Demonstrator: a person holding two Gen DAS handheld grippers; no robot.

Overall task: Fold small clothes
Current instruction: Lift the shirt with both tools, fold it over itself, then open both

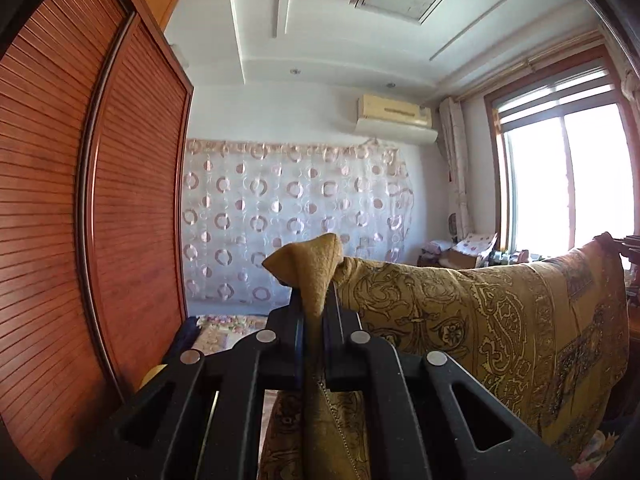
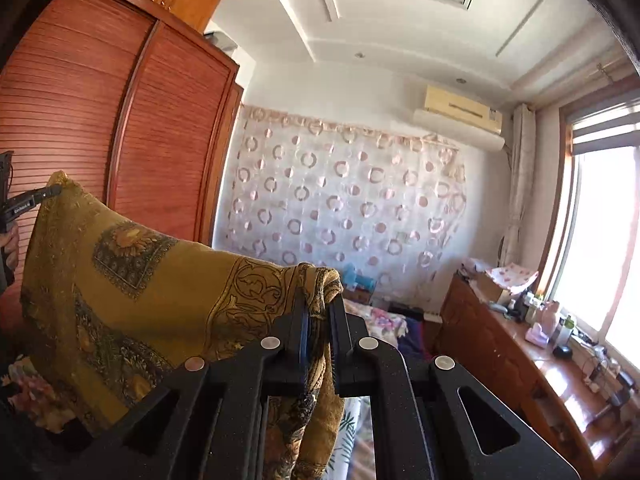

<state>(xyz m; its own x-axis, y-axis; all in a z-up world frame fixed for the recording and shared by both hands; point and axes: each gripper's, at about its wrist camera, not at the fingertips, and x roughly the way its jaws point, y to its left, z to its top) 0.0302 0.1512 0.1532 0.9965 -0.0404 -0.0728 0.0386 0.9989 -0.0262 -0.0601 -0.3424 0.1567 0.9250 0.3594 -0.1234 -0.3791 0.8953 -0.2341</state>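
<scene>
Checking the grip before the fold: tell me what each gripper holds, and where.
Both hold the scarf by its top corners: left gripper on one, right gripper on the other, cloth hanging between.

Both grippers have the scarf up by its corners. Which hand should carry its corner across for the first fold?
Probably the left gripper. Both are shut on the scarf, stretched between them. The left corner sits higher than the right gripper, so it can likely swing over.
</scene>
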